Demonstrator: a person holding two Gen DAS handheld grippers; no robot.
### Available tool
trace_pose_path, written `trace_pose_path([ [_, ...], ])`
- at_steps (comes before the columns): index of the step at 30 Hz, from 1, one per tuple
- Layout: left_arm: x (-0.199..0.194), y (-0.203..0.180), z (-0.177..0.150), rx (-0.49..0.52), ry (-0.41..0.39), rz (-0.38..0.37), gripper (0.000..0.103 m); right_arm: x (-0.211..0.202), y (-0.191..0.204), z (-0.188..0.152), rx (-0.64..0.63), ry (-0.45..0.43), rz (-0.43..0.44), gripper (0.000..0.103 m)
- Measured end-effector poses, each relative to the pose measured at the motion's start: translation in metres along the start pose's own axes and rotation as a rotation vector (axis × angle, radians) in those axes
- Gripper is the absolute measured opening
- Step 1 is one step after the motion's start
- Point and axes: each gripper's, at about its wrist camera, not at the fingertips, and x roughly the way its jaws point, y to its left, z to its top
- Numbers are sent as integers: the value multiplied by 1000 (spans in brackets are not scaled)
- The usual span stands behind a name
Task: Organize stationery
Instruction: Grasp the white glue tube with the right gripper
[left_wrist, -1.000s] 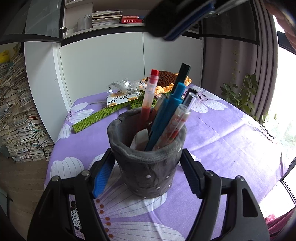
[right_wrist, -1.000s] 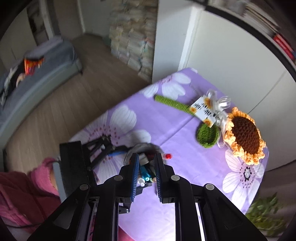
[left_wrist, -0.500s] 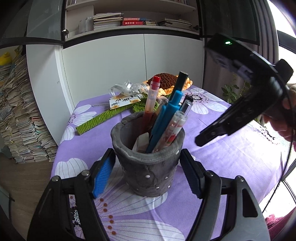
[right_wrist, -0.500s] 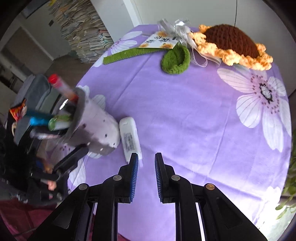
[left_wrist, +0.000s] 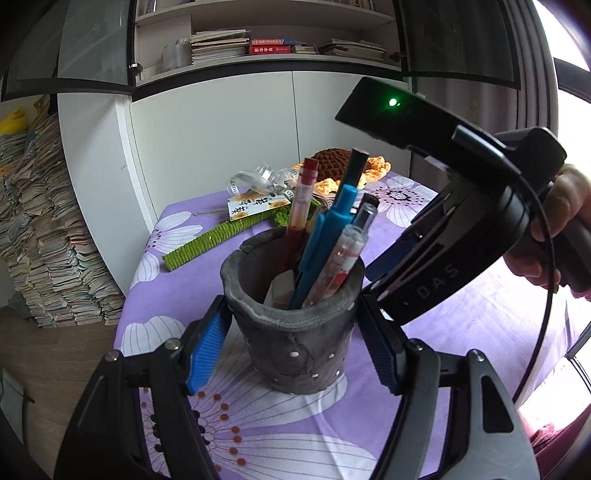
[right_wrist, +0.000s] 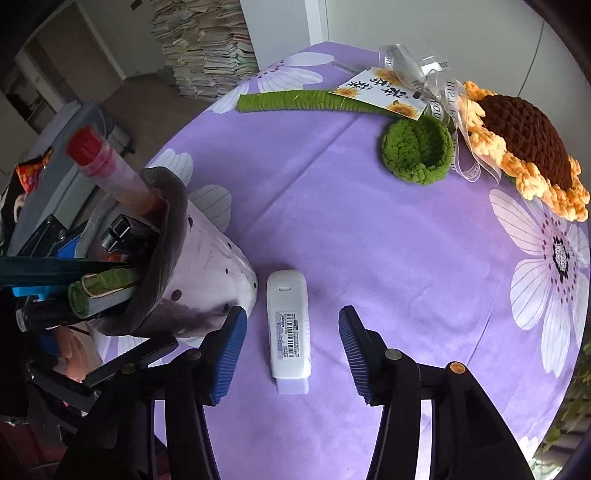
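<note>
A grey felt pen holder (left_wrist: 295, 350) stands on the purple flowered tablecloth (right_wrist: 369, 240) with several pens in it, among them a red pen (left_wrist: 301, 206) and a blue pen (left_wrist: 332, 229). My left gripper (left_wrist: 291, 306) is shut on the holder, a blue pad pressing each side. Just right of the holder (right_wrist: 199, 273) lies a white oblong stationery piece (right_wrist: 290, 332) with a barcode label and a lilac end. My right gripper (right_wrist: 291, 313) points down over it, jaws opening. The piece lies between the pads, which do not touch it.
A crochet sunflower (right_wrist: 524, 136), its green leaf (right_wrist: 417, 151), green stem (right_wrist: 295, 101) and a ribboned tag (right_wrist: 384, 92) lie at the table's far side. Stacked books (left_wrist: 48, 240) stand on the floor by a white cabinet. A hand (left_wrist: 565, 229) holds the right gripper close beside the holder.
The right gripper came down from above the holder to the table beside it, and its jaws spread apart around the white piece. The left gripper kept its grip and place.
</note>
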Motion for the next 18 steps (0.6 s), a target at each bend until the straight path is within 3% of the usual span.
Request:
trace_pose_path([
  [6,-4,10,-4,-4,3,33,69,12,4,13,-20,6,20,50],
  [9,-4,10,-5,-6,2,34,69,20,5,15,-9,15,12,27],
  [12,-4,10,-5,-5,-1,35,69,20,4,12,12,15,10,27],
  [18,-4,11,-5,-4,-5,31,69,-43,-1,1,75,-155,24,27],
])
